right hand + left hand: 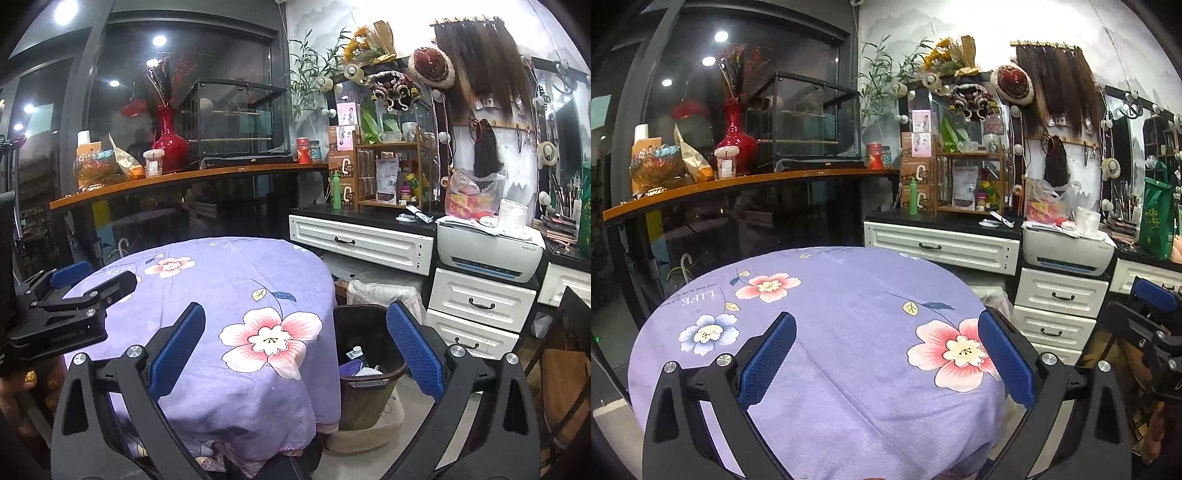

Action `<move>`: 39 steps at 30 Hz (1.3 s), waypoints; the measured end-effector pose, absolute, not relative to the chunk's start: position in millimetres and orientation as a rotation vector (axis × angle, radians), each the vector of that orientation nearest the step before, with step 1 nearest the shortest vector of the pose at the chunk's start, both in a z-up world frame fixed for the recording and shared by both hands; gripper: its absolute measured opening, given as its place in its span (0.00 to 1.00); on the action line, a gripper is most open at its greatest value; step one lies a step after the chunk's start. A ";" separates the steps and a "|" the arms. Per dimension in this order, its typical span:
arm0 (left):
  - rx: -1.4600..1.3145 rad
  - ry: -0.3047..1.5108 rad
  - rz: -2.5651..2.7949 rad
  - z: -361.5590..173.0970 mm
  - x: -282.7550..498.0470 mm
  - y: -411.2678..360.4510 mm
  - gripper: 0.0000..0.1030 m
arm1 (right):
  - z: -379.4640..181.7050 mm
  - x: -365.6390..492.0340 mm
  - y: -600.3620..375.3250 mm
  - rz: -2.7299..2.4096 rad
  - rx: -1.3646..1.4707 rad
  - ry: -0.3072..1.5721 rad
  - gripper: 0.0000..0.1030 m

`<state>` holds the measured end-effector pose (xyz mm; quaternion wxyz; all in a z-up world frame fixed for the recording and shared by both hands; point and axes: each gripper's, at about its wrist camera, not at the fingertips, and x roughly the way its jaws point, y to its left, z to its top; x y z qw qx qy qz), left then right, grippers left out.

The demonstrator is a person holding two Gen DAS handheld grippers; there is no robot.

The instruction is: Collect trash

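Observation:
A round table under a purple flowered cloth point(827, 332) fills the front of both views point(229, 280); no loose trash shows on it. A dark brown waste bin point(365, 354) stands on the floor right of the table, with a small white bottle and scraps of paper inside. My left gripper point(886, 343) is open and empty above the table; it also shows in the right wrist view point(85, 280) at the left edge. My right gripper point(295, 339) is open and empty, spanning the table's right edge and the bin; it also shows in the left wrist view point(1152, 299) at the far right.
White drawer cabinets point(480, 299) and a white printer point(491, 247) stand behind the bin. A wooden counter point(738, 184) with a red vase point(737, 140) and a glass case runs behind the table. A cluttered vanity with mirrors fills the right. A chair back point(569, 332) is at right.

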<state>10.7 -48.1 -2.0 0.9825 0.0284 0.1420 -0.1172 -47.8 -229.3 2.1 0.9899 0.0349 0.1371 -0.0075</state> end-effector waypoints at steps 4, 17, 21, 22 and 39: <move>0.045 0.269 -0.221 -1.0 8.7 -44.7 0.95 | 2.4 -50.1 -227.6 -0.013 0.061 0.268 0.94; 0.043 0.261 -0.206 1.8 11.8 -42.2 0.95 | 1.5 -48.5 -225.9 -0.005 0.063 0.275 0.94; 0.047 0.257 -0.201 1.9 11.3 -43.0 0.95 | 0.9 -48.1 -226.0 -0.004 0.062 0.276 0.94; 0.049 0.256 -0.199 2.1 11.4 -43.2 0.95 | 1.0 -48.2 -226.0 -0.005 0.063 0.277 0.94; 0.054 0.257 -0.208 3.3 11.5 -43.5 0.95 | 0.4 -48.3 -224.8 -0.003 0.062 0.275 0.94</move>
